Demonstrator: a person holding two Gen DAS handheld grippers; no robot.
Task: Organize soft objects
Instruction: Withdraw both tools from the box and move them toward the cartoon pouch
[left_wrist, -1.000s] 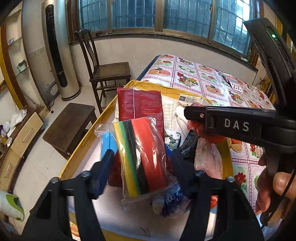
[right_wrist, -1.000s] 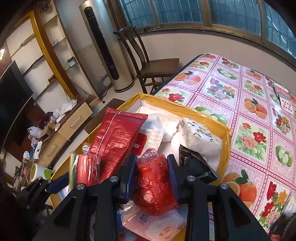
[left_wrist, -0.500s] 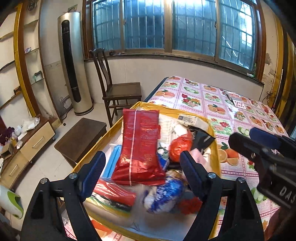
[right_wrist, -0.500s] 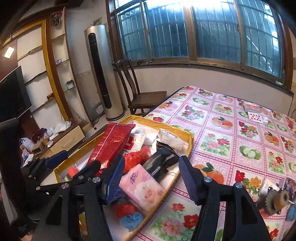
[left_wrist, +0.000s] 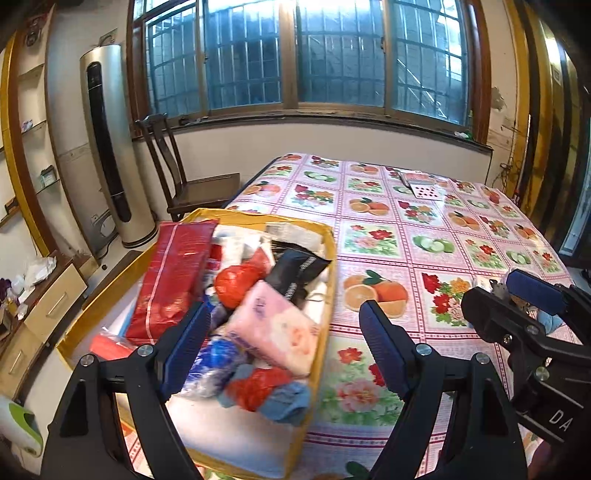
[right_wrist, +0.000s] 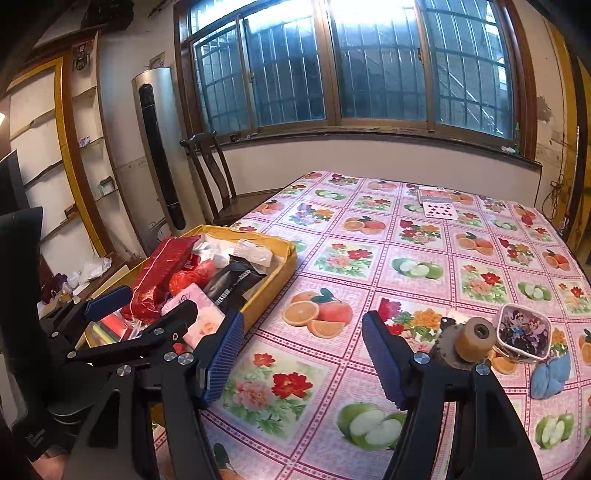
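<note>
From the left wrist, the left gripper (left_wrist: 284, 343) is spread and empty, lifted back from the yellow box (left_wrist: 325, 280) at the table's left edge; its striped pack is released inside.

From the right wrist, the right gripper (right_wrist: 303, 356), likewise spread, has dropped its red bag (right_wrist: 192, 275) and faces the blue cloth (right_wrist: 550, 374), likely next.
</note>
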